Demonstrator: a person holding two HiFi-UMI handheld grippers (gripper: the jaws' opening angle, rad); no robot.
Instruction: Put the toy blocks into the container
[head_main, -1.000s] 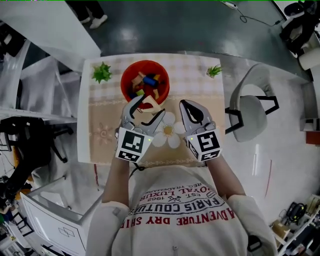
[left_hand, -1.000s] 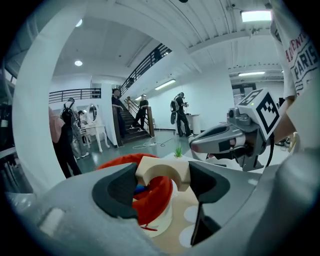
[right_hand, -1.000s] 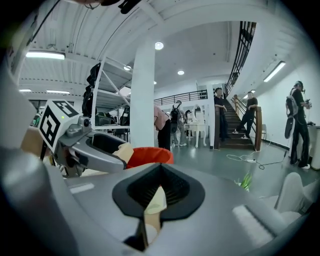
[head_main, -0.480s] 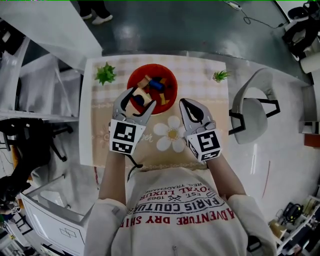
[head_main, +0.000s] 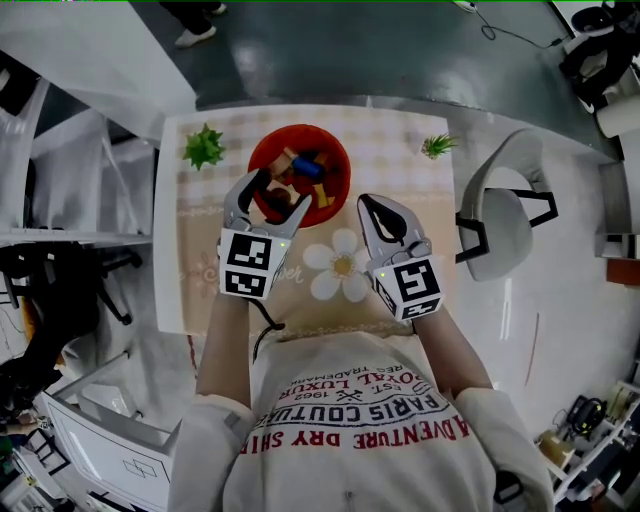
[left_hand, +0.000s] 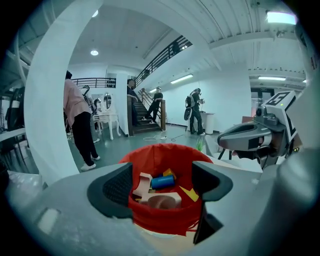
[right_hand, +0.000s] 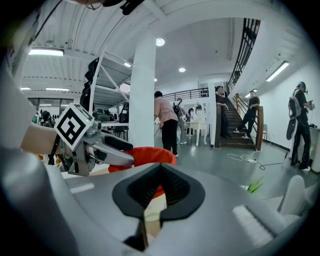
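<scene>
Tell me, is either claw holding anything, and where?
Nothing is held. The left gripper hangs over the red container, jaws opening with nothing between them; the right gripper is shut and empty.

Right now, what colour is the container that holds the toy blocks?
Red. The container shows best in the left gripper view.

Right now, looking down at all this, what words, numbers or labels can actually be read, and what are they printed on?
"ADVENTURE DRY SHIR", cut off: person's shirt, upside down in the head view.
"PARIS COUTUR", cut off: same shirt.
"OYAL LUXUR", cut off: same shirt.
"EST 1962": same shirt.
"REG TRADEMARK": same shirt, tiny, less certain.
No words on the marker cubes, only black-and-white patterns.
</scene>
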